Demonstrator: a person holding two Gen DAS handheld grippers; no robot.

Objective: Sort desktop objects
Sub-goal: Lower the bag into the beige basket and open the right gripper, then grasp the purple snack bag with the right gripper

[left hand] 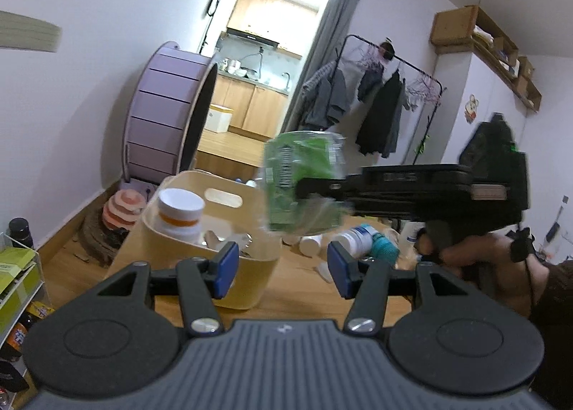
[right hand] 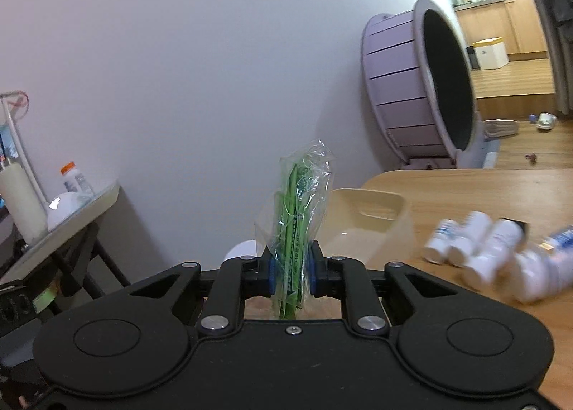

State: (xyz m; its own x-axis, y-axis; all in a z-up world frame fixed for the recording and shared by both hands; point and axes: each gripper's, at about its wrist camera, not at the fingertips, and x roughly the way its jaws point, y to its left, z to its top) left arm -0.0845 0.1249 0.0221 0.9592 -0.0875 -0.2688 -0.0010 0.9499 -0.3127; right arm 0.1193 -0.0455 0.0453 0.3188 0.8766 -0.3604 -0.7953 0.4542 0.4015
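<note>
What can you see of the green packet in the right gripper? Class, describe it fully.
The green packet is a thin, flat sachet with white print, wrapped in crinkled clear plastic that sticks up past its top. The right gripper is shut on its lower part, holding it upright, edge-on to that camera. In the left view it hangs in the air near the beige bin, touching nothing else.

My right claw (right hand: 290,275) holds a packet (right hand: 299,216) upright above the table's (right hand: 465,191) left end, over the bin (right hand: 369,227) at that edge. A jar (left hand: 180,211) stands in the bin — bottles (right hand: 476,248) lie on the table to its right.
</note>
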